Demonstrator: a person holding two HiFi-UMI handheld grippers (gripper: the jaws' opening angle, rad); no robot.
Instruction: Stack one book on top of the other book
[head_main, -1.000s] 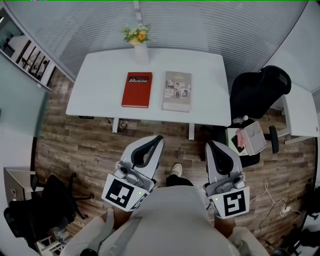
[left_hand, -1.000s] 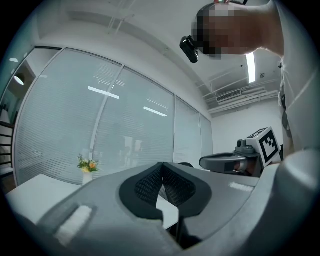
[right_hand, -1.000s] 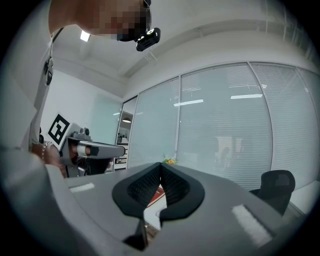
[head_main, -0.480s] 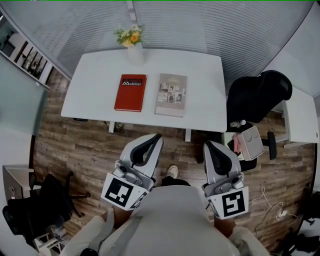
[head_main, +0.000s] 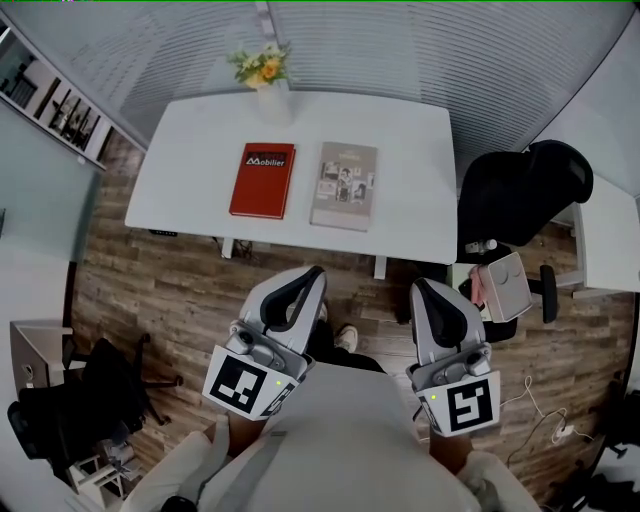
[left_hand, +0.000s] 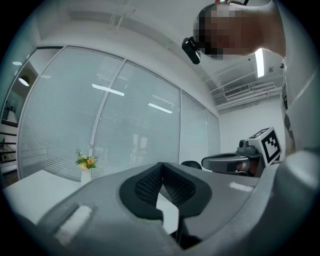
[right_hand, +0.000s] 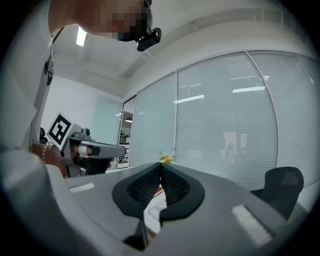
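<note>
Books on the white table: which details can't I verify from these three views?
- Grey book: cover print too small to read in the head view.
- Red book: thickness not readable from above in the head view.
- Left gripper view: both books hidden behind the body of the shut left gripper.
- Right gripper view: nearly all of both books hidden behind the body of the shut right gripper.

Red book (head_main: 263, 181) beside grey book (head_main: 344, 186)

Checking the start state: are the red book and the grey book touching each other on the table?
Apart. The head view shows a strip of bare white table between the red book and the grey book.
</note>
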